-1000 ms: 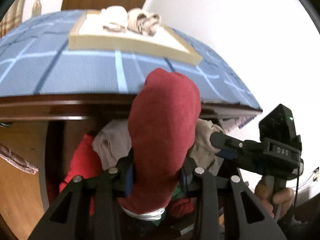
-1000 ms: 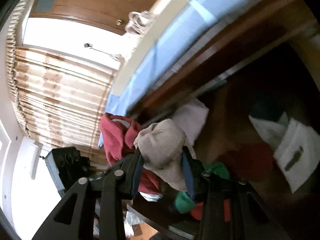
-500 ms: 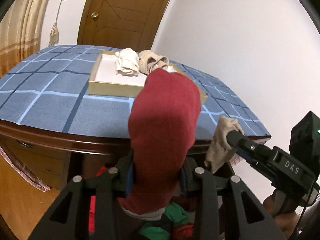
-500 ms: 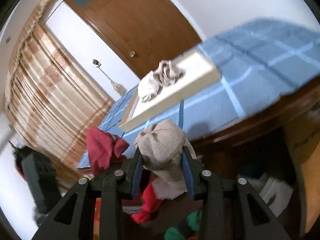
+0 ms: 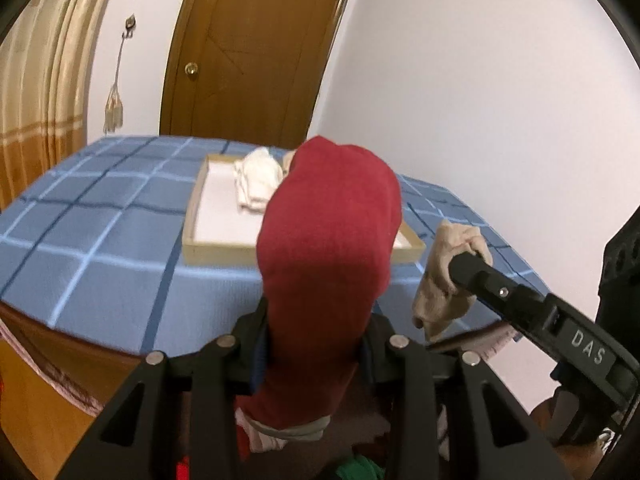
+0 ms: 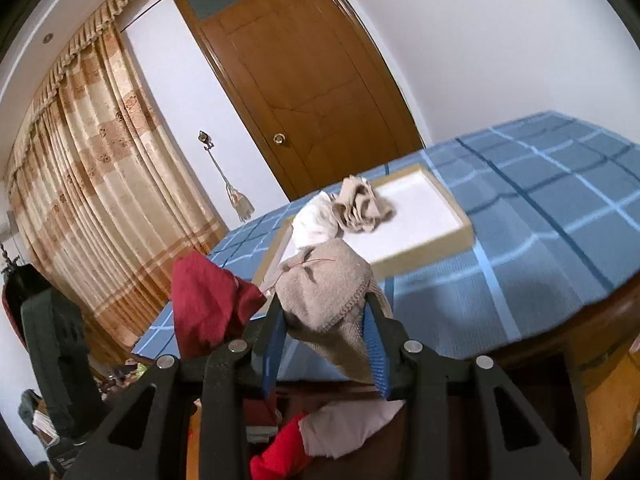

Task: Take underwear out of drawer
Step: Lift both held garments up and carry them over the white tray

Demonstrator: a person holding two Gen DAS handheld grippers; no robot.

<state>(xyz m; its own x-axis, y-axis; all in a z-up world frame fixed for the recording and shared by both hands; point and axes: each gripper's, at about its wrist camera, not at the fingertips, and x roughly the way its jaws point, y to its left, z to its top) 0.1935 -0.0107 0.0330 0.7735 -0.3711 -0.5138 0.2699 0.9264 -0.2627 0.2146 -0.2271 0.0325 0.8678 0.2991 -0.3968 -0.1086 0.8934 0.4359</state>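
Note:
My left gripper [image 5: 314, 320] is shut on a dark red piece of underwear [image 5: 328, 256] that stands up between its fingers, above the table's near edge. To its right my right gripper [image 5: 466, 266] holds a beige knit piece [image 5: 440, 284]. In the right wrist view the right gripper [image 6: 324, 320] is shut on that beige piece [image 6: 324, 292], with the red piece [image 6: 208, 308] at its left. A shallow wooden tray [image 5: 216, 254] [image 6: 424, 264] on the table holds a white piece [image 6: 316, 224] and a beige piece [image 6: 360, 204]. Below the fingers the open drawer shows more clothes [image 6: 348, 424].
A blue checked cloth [image 5: 100, 240] [image 6: 540, 220] covers the wooden table, whose curved edge [image 6: 600, 320] overhangs the drawer. Behind it are a brown door [image 6: 312, 80], a white wall and a gold curtain [image 6: 92, 180]. A hand [image 5: 560, 420] grips the right tool.
Both grippers have risen out of the drawer with their cloth pieces, from below the table edge to above it. The right gripper has also rolled upright. Both grips are unchanged.

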